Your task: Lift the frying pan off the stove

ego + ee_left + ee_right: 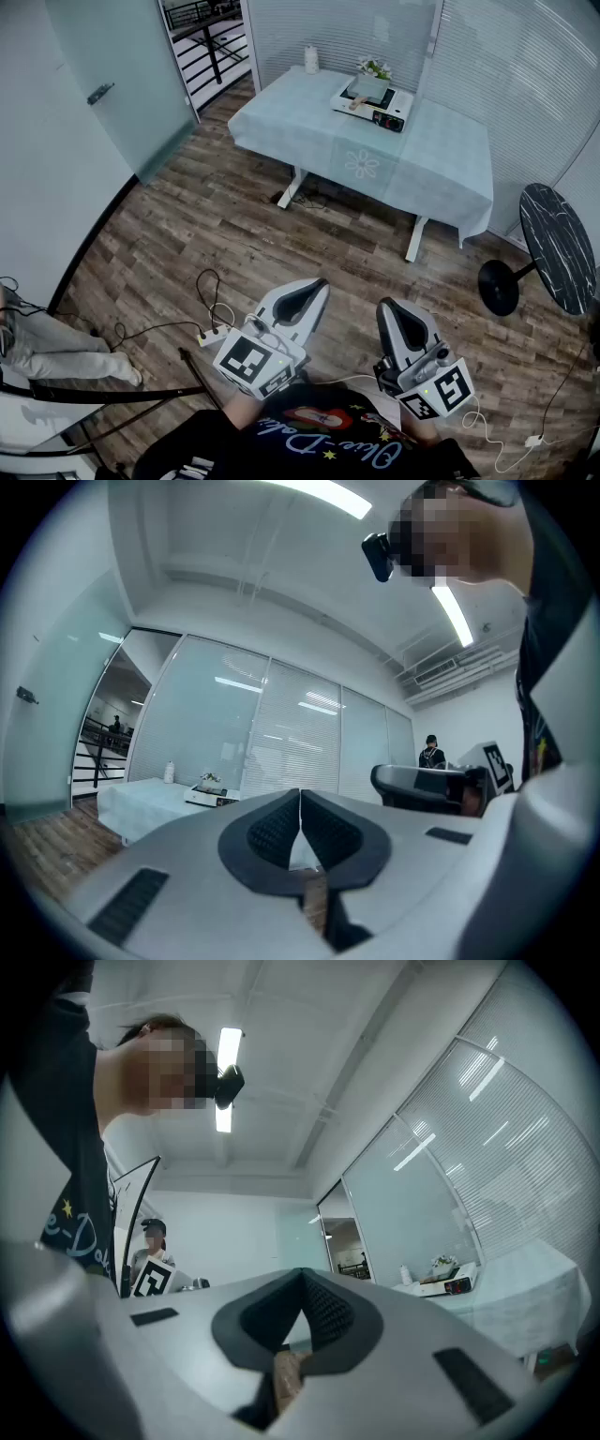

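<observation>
The frying pan (369,88) sits on a white portable stove (384,111) on the far table (441,173), which is covered in a pale cloth. Its light handle points toward the table's near-left side. Both grippers are held close to my body over the wooden floor, well short of the table. My left gripper (317,285) is shut with nothing in it, its pads meeting in the left gripper view (300,803). My right gripper (391,308) is shut and empty too (302,1283). The stove shows small and distant in both gripper views (214,797) (450,1285).
A round black marble side table (558,246) stands at the right. Cables and a power strip (208,333) lie on the floor by my left gripper. A white bottle (311,59) and flowers (375,67) stand on the table. A frosted glass door (122,84) is at the left. A person's legs (66,354) are at the left edge.
</observation>
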`<action>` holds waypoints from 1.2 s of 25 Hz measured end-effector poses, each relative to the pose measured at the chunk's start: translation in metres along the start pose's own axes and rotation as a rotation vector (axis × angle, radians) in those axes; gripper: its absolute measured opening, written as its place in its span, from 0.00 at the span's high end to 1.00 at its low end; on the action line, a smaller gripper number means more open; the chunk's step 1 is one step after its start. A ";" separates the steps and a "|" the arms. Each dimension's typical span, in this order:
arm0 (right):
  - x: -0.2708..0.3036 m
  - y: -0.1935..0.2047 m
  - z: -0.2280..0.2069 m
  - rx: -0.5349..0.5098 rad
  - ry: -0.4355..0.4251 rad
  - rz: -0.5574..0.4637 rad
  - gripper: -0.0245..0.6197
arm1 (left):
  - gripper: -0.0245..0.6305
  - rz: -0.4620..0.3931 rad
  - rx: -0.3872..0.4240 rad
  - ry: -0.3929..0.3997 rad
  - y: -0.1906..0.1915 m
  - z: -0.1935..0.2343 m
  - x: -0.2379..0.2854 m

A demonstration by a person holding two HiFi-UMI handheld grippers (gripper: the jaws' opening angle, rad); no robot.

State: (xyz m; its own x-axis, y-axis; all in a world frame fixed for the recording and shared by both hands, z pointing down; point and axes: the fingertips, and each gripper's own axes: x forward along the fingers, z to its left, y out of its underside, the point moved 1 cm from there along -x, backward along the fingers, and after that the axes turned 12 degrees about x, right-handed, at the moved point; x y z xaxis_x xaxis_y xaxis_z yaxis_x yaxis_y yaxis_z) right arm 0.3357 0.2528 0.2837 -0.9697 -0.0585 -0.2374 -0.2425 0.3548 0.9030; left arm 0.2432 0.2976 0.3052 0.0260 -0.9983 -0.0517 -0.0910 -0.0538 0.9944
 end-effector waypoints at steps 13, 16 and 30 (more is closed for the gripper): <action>-0.001 -0.002 -0.010 0.065 -0.013 -0.030 0.96 | 0.95 0.012 0.022 -0.032 -0.002 0.000 0.001; -0.002 -0.001 -0.013 0.072 -0.020 -0.030 0.96 | 0.95 0.017 0.034 -0.047 -0.002 -0.001 0.001; -0.034 -0.002 -0.030 0.126 -0.058 -0.003 0.96 | 0.95 0.049 0.051 -0.091 0.004 -0.035 0.009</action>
State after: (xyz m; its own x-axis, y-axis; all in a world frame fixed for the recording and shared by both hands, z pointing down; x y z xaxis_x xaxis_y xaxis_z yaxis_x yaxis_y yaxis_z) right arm 0.3683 0.2259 0.3010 -0.9646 -0.0073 -0.2635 -0.2360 0.4692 0.8509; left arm 0.2777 0.2890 0.3124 -0.0700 -0.9974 -0.0139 -0.1404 -0.0039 0.9901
